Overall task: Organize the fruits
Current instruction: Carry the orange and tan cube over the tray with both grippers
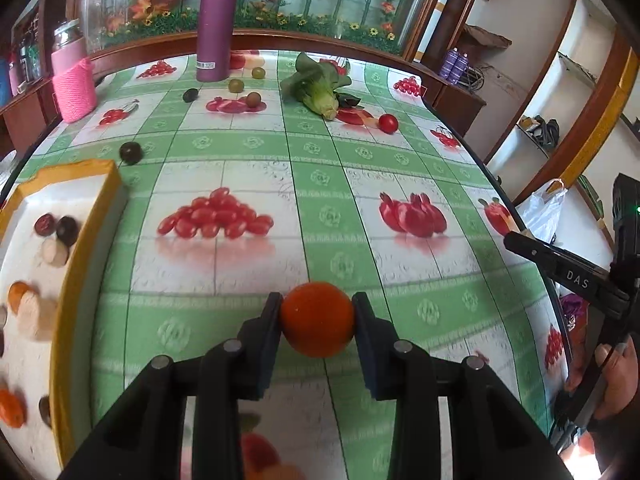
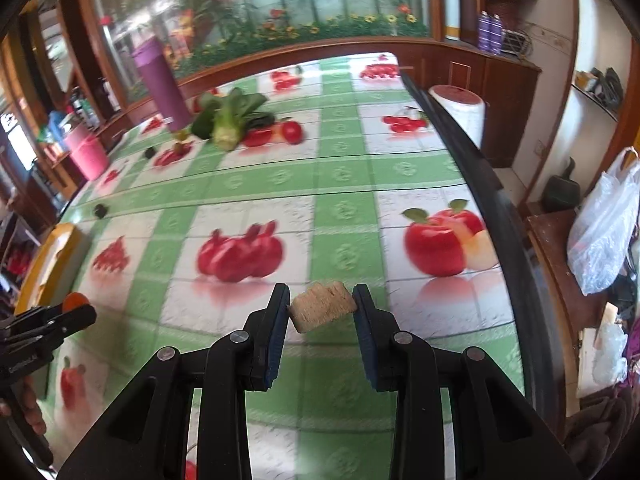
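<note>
My left gripper [image 1: 318, 301] is shut on a round orange-red fruit [image 1: 318, 322] held just above the tablecloth. To its left lies a white tray with a yellow rim [image 1: 82, 236], holding several dark, orange and pale pieces. My right gripper [image 2: 321, 294] is shut on a tan, rough, cork-like chunk [image 2: 322, 307] over the table's right side. Loose on the cloth farther back are a dark round fruit [image 1: 131, 153], a red tomato [image 1: 388, 123] and some small greenish and brown fruits [image 1: 236, 85]. In the right wrist view the left gripper [image 2: 60, 316] shows at the left edge.
A leafy green vegetable [image 1: 320, 88] lies at the back centre, and a tall purple bottle [image 1: 216, 24] stands behind the small fruits. A pink-wrapped jar [image 1: 74, 80] stands back left. The table's right edge [image 2: 492, 200] runs past a white roll [image 2: 460, 108] and plastic bags [image 2: 604, 232].
</note>
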Motion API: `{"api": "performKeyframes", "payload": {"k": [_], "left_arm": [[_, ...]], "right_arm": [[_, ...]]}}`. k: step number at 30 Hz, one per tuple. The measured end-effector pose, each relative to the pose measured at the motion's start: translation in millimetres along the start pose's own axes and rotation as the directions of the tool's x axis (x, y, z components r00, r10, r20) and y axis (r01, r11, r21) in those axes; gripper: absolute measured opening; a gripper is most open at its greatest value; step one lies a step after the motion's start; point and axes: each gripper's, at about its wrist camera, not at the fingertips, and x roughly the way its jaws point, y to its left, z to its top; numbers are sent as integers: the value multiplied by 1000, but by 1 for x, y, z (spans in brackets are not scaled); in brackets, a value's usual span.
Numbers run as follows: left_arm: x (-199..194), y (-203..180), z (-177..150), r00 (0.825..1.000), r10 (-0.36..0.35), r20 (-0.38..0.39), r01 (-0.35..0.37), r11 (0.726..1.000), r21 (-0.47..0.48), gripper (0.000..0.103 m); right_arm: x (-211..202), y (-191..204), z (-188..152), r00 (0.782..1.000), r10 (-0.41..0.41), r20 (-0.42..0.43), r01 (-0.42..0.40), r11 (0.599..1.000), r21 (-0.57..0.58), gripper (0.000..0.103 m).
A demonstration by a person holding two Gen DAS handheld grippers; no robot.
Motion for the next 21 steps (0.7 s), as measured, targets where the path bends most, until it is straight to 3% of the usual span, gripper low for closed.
{"api": "performKeyframes", "payload": {"k": [11,16,21], "left_arm": [[-33,14,-38,1000,2,0,-2,1000,-16,38],[-53,30,-47,1000,0,31,3,997,-82,38],[-81,60,-52,996,42,79,-29,988,-151,38]], "right_arm": [[-3,22,-11,1000,16,-19,-16,1000,-21,32],[6,57,-9,997,58,-46,-62,994,-85,32],[21,108,-4,989,127,-77,-138,975,-172,32]]}}
